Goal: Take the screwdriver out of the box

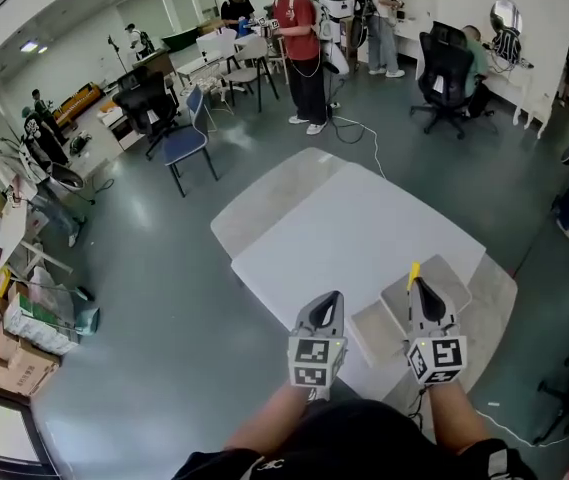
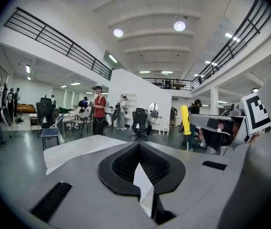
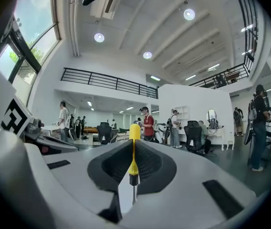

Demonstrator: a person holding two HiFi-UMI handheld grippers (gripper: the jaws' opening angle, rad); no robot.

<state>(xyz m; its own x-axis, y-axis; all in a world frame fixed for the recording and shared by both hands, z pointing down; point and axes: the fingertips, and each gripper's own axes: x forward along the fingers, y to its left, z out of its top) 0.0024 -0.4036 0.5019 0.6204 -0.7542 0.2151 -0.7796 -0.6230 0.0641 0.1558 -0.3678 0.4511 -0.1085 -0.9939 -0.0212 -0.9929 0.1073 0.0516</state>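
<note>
My right gripper (image 1: pixel 419 286) is shut on a screwdriver (image 1: pixel 414 272) with a yellow handle; it is held up in the air, level, above the table. In the right gripper view the metal shaft sits between the pads and the screwdriver's (image 3: pixel 134 149) handle sticks out past the tips. Below it, a pale grey open box (image 1: pixel 461 288) lies at the near right corner of the white table (image 1: pixel 344 228). My left gripper (image 1: pixel 333 297) is beside it, shut and holding nothing. The left gripper view shows the yellow handle (image 2: pixel 185 119) to its right.
A person in a red shirt (image 1: pixel 300 38) stands beyond the table, with a white cable (image 1: pixel 359 133) on the floor nearby. A blue chair (image 1: pixel 186 143) and black office chairs (image 1: pixel 442 73) stand further off. Cardboard boxes (image 1: pixel 4 358) are at the left.
</note>
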